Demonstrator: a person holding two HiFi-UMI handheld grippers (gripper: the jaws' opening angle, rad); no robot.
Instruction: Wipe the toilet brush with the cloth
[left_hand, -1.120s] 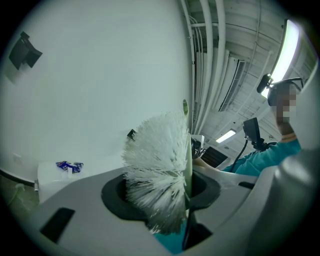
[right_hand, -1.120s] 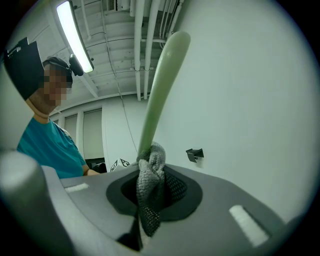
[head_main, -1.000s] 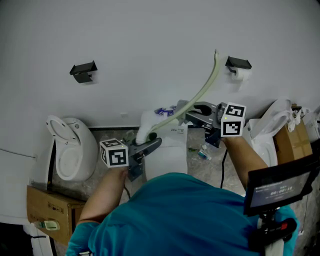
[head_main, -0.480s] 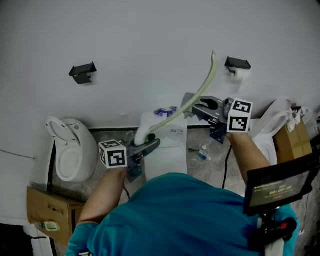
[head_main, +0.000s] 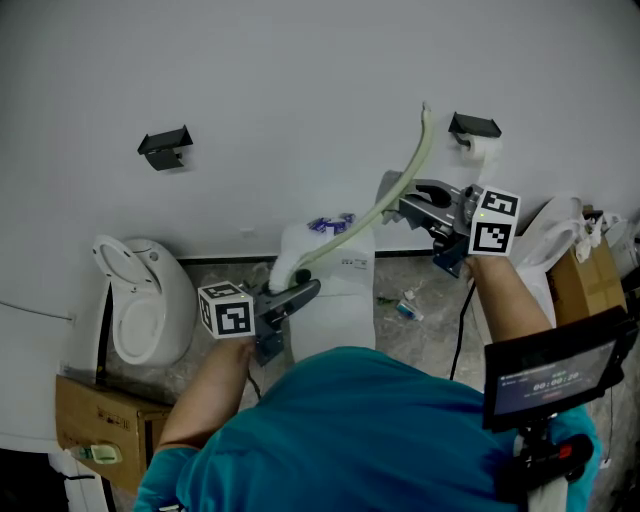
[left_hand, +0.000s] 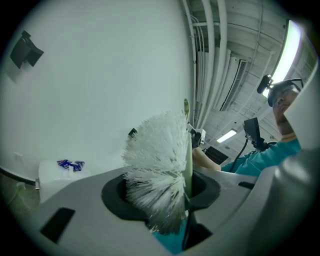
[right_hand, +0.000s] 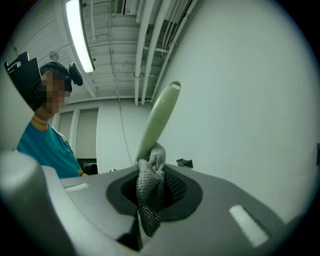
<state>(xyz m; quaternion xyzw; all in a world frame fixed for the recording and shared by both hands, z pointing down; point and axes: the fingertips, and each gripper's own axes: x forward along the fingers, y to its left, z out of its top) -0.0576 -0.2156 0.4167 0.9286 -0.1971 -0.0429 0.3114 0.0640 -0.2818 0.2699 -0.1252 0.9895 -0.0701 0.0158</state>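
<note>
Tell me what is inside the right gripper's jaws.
The right gripper holds a grey cloth, bunched over the pale green handle of the toilet brush. The cloth covers the handle there, so that part cannot be seen.

Teal shirt (head_main: 350, 430), grey left tool (head_main: 312, 287), marker cube (head_main: 228, 308)

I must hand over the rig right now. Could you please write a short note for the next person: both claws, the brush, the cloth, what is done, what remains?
Left claw: shut on the toilet brush at its bristle head.
Right claw: shut on the cloth, which is wrapped around the brush handle, well up from the bristles.
Done: both things gripped, cloth on the handle. How much is wiped cannot be told.
Left: wipe the bare handle top above the cloth, probably the rest too.
</note>
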